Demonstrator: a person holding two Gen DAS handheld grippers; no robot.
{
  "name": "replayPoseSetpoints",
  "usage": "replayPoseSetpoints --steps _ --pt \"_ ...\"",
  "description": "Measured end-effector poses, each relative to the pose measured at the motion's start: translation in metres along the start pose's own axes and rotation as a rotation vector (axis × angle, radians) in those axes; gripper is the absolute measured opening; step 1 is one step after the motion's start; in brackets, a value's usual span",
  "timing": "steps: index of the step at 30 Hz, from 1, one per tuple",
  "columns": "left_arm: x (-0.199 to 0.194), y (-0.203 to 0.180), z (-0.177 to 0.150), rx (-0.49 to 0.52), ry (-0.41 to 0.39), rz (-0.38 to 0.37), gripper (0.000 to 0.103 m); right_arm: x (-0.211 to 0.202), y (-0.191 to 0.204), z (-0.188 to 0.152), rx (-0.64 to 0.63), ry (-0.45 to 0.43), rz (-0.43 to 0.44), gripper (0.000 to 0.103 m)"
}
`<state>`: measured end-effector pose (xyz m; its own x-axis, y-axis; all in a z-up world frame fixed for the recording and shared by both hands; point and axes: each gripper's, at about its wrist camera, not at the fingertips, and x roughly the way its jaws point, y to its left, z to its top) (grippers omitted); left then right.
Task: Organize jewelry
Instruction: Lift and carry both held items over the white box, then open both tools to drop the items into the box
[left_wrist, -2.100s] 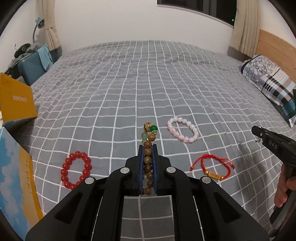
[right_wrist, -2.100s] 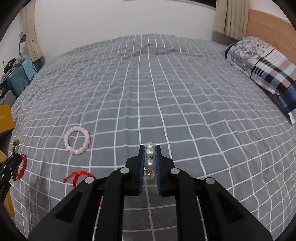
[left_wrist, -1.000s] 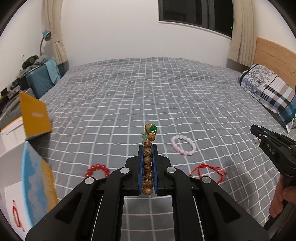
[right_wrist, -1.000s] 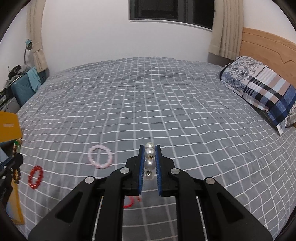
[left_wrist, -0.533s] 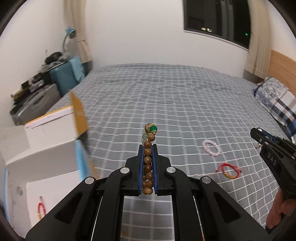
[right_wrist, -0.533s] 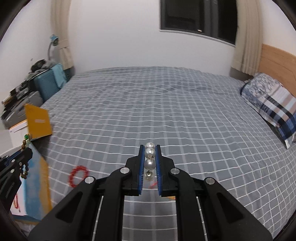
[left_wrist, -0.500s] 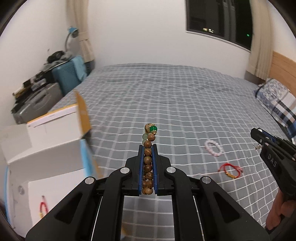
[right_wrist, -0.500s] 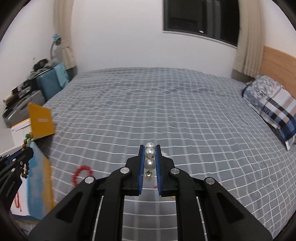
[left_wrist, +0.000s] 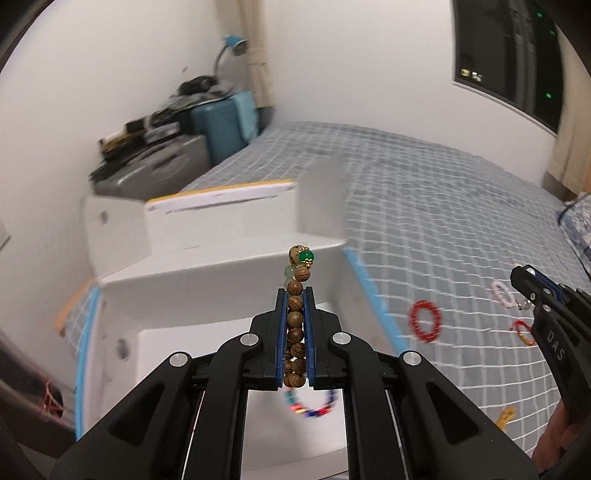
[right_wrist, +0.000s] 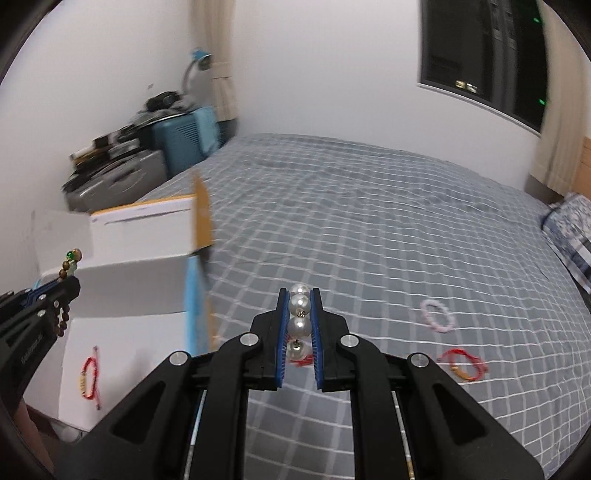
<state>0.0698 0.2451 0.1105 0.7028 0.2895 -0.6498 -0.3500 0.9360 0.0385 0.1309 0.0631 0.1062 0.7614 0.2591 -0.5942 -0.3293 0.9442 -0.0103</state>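
a bed (right_wrist: 369, 236) under a grey coverlet with a white grid is filling most of both views, with a white wall, a dark window and a heap of cases beside a blue lamp lying beyond it. an open white box (left_wrist: 207, 280) with orange and blue outer faces is sitting at the bed's near left corner, its flaps standing up.

the left claw (left_wrist: 295, 295) is gripping a wooden bead bracelet (left_wrist: 296, 325) tightly between its blue-lined fingers; the brown grained beads are running in a stacked line up the gap, and the strand is ending above the tips in a pale green bead, a bright green bead and a gold-toned patterned one. this claw is hovering over the box's open inside, where a blurred strand of multicoloured beads (left_wrist: 310, 406) is lying on the white floor. in the right wrist view a red cord bracelet with gold beads (right_wrist: 89, 376) is also lying in the box.

the right claw (right_wrist: 300, 295) is clamping a pearl strand (right_wrist: 299, 317), with round glossy white pearls sitting one above another between the pads and small metal links showing between them. it is hanging over the coverlet, just to the right of the box.

on the coverlet, a red bead bracelet (left_wrist: 425, 320), a pale pink bead bracelet (right_wrist: 439, 315) and a red cord bracelet (right_wrist: 461, 363) are lying apart from each other, and everything beyond the claws is looking smeared.
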Motion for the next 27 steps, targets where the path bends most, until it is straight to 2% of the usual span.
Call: replayPoseSetpoints --steps 8,12,19,24,27 --pt "0.006 0.075 -0.018 -0.049 0.073 0.065 0.008 0.003 0.077 -0.014 -0.071 0.026 0.074 0.01" --pt "0.015 0.099 -0.025 -0.08 0.107 0.083 0.008 0.015 0.112 -0.025 -0.117 0.064 0.105 0.01" --pt "0.041 0.126 -0.036 -0.108 0.201 0.111 0.008 0.049 0.14 -0.038 -0.137 0.201 0.136 0.01" --pt "0.061 0.131 -0.046 -0.111 0.265 0.143 0.008 0.071 0.146 -0.043 -0.127 0.291 0.138 0.01" --pt "0.071 0.132 -0.05 -0.116 0.307 0.138 0.008 0.082 0.148 -0.046 -0.126 0.344 0.152 0.01"
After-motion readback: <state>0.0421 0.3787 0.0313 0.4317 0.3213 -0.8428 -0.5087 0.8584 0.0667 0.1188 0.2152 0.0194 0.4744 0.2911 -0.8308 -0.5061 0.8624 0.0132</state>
